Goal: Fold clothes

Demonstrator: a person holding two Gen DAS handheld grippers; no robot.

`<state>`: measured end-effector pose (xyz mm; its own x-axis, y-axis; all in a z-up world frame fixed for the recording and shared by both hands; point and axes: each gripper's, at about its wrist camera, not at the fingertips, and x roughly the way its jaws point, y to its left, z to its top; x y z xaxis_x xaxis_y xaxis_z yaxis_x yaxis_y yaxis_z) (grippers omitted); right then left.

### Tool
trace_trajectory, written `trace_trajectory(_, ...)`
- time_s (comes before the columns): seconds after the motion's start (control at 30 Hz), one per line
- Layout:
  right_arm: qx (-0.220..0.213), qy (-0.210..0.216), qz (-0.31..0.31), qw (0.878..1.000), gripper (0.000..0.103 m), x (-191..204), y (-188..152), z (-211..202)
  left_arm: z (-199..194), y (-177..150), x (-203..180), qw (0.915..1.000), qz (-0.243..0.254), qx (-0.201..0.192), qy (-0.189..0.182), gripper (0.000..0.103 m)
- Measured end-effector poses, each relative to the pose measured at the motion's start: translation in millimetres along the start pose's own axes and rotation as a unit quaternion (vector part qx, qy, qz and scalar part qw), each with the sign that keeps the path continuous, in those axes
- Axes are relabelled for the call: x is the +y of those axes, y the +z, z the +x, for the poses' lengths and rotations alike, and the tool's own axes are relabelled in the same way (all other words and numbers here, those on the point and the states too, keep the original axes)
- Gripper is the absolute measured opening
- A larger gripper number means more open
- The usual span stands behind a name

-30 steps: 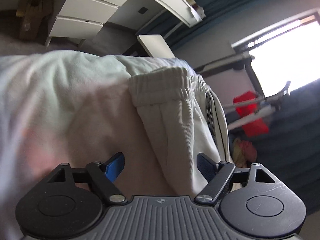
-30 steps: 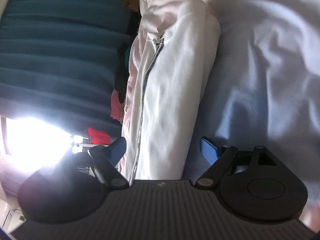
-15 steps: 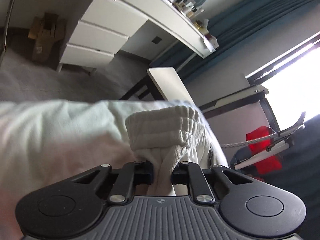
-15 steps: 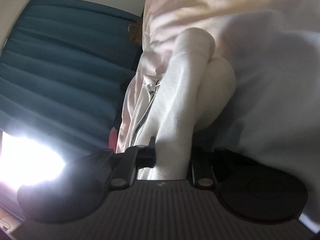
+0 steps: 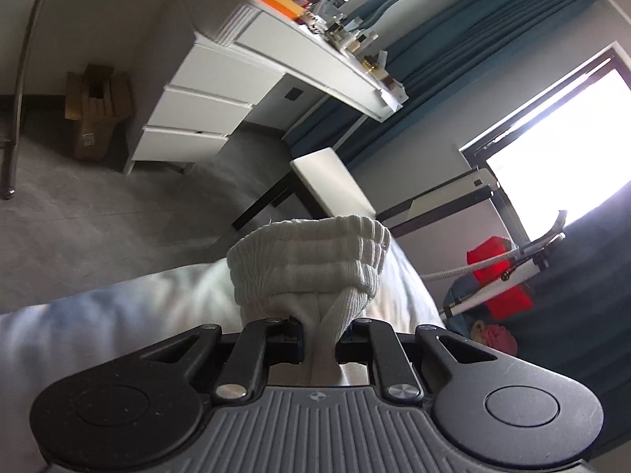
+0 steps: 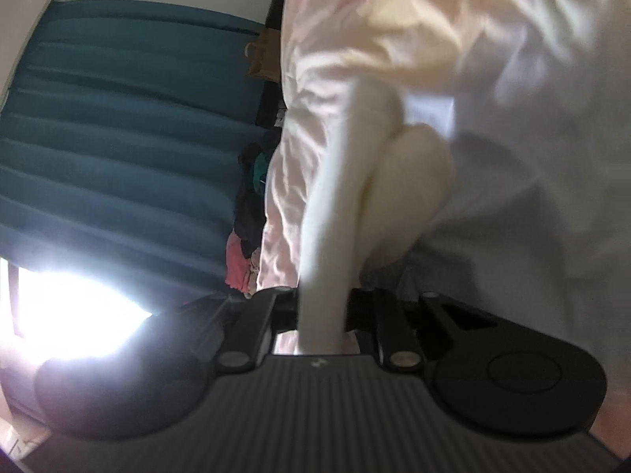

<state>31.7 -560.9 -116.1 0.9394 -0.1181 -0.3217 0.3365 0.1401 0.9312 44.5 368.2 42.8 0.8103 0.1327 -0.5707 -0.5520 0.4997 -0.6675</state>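
Observation:
A pair of white ribbed trousers with an elastic waistband (image 5: 311, 260) is lifted off the pale bedsheet (image 5: 118, 307). My left gripper (image 5: 318, 341) is shut on the cloth just below the waistband, which bunches up above the jaws. In the right wrist view, my right gripper (image 6: 321, 315) is shut on another fold of the same white trousers (image 6: 343, 205), which rises in a thick roll from the jaws. The blue pads of both grippers are hidden by the pinched cloth.
A white desk with drawers (image 5: 205, 98) and a white chair (image 5: 331, 185) stand beyond the bed. A red item (image 5: 497, 272) hangs by the bright window (image 5: 564, 149). Teal curtains (image 6: 118, 138) and a heap of dark and pink clothes (image 6: 248, 220) lie beside the bed's rumpled sheet (image 6: 512, 118).
Both grippers went from open around the trousers to shut on the cloth. The left one has risen with the waistband, so more of the room shows. The right one lifted its fold too.

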Motion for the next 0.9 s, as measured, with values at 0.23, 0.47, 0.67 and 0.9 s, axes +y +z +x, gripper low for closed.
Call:
trace_trajectory(0.23,0.026,-0.035,0.033,0.998,0.015,-33.6,3.3,-49.6,-30.8,-20.6,56.3,0.9961,0.077,0.035,0.026,0.015)
trace_trajectory(0.47,0.04,-0.042,0.075,0.995,0.016,-51.0,-4.2,-52.1,-29.5,-36.5,87.3,0.9934,0.097,0.056,0.025,0.023)
trace_trajectory(0.67,0.051,-0.025,0.118,0.991,0.02,-59.0,-2.9,-47.2,-47.1,-56.0,69.8,0.9666,0.236,0.078,0.063,0.061)
trace_trajectory(0.9,0.055,0.008,0.103,0.993,0.076,-56.7,-0.1,-25.6,-94.3,-80.3,43.1,0.9356,0.346,0.042,0.057,0.08)
